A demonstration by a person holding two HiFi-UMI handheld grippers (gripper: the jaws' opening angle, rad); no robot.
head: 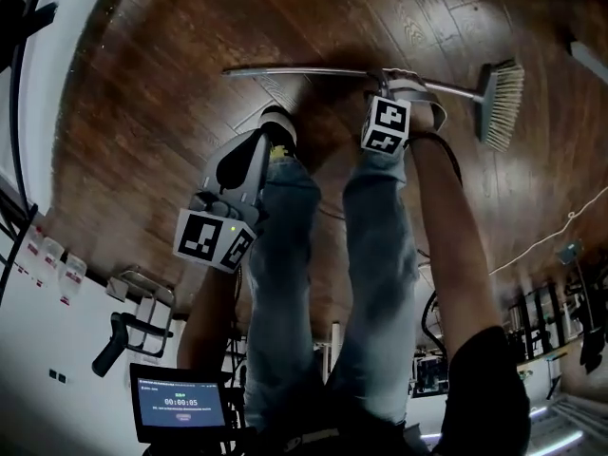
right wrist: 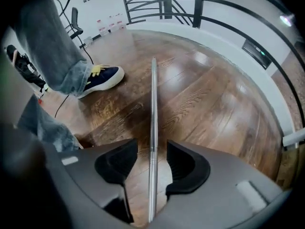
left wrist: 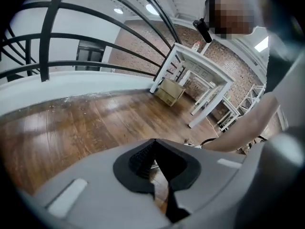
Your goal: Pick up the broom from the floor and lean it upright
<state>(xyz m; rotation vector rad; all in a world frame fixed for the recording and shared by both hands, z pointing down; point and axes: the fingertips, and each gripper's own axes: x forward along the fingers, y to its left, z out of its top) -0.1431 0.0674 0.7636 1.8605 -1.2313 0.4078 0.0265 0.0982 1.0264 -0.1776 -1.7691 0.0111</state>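
Since the broom (head: 304,70) lies flat on the wooden floor (head: 171,93), bristle head (head: 501,103) off to the right in the head view, I have the right gripper (right wrist: 151,151) pointed steeply down over the metal handle (right wrist: 153,99), on the stretch nearer the head end; my guess is that a grab close to the heavy end makes tipping it upright easier. Its jaws stand wide apart with the handle running straight between the two pads and touching neither as far as I can see, so nothing is gripped yet and closing looks like the step in hand. Left gripper (left wrist: 155,144) hangs back beside my left leg, jaws closed together on nothing, facing across the room rather than at the broom. I read that as kept free to steady the long end once it comes up. One shoe (right wrist: 102,78) sits near the handle on the left of the right gripper view, clear of it.
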